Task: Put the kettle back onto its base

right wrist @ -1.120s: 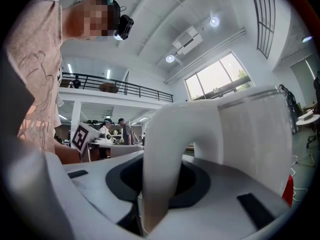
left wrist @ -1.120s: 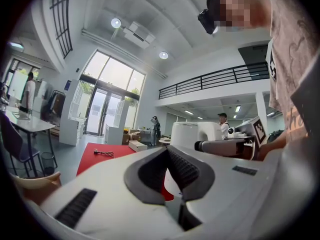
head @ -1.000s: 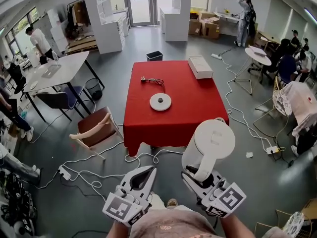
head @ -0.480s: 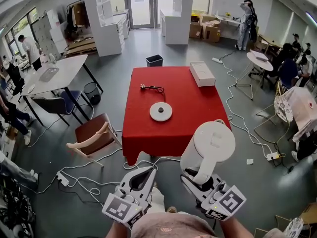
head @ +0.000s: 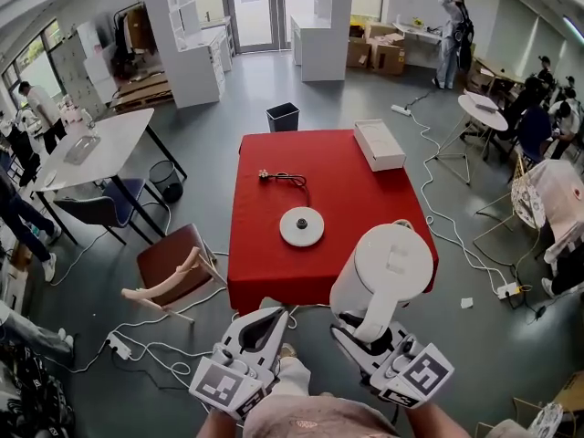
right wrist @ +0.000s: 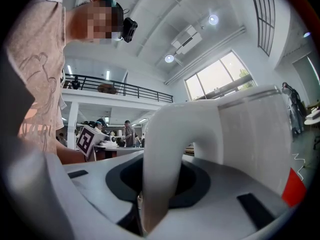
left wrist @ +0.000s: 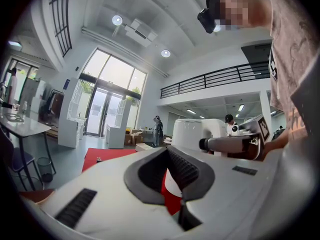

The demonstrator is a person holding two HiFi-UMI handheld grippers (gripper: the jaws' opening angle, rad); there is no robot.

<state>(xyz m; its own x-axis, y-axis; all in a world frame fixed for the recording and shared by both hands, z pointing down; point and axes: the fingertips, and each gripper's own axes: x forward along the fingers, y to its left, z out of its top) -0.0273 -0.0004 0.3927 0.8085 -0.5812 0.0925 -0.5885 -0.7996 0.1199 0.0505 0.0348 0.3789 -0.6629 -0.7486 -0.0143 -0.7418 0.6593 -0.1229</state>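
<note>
The white kettle (head: 388, 267) hangs in the air before the near edge of the red table (head: 365, 208). My right gripper (head: 365, 331) is shut on its handle (right wrist: 165, 149), which stands upright between the jaws in the right gripper view. The round white base (head: 302, 226) lies on the table, ahead and left of the kettle, with its cord and plug (head: 283, 178) behind it. My left gripper (head: 274, 316) is beside the kettle on the left, shut with nothing in it. The left gripper view shows the kettle (left wrist: 197, 134) to its right.
A white box (head: 379, 144) lies at the table's far right corner. A brown chair (head: 173, 267) stands left of the table, a black bin (head: 283, 117) behind it. White cables (head: 155, 336) trail over the floor. People sit and stand at both sides of the room.
Both grippers and the kettle have come nearer to the red table; the table and base have slid down the head view towards me. The grip on the handle is unchanged.
</note>
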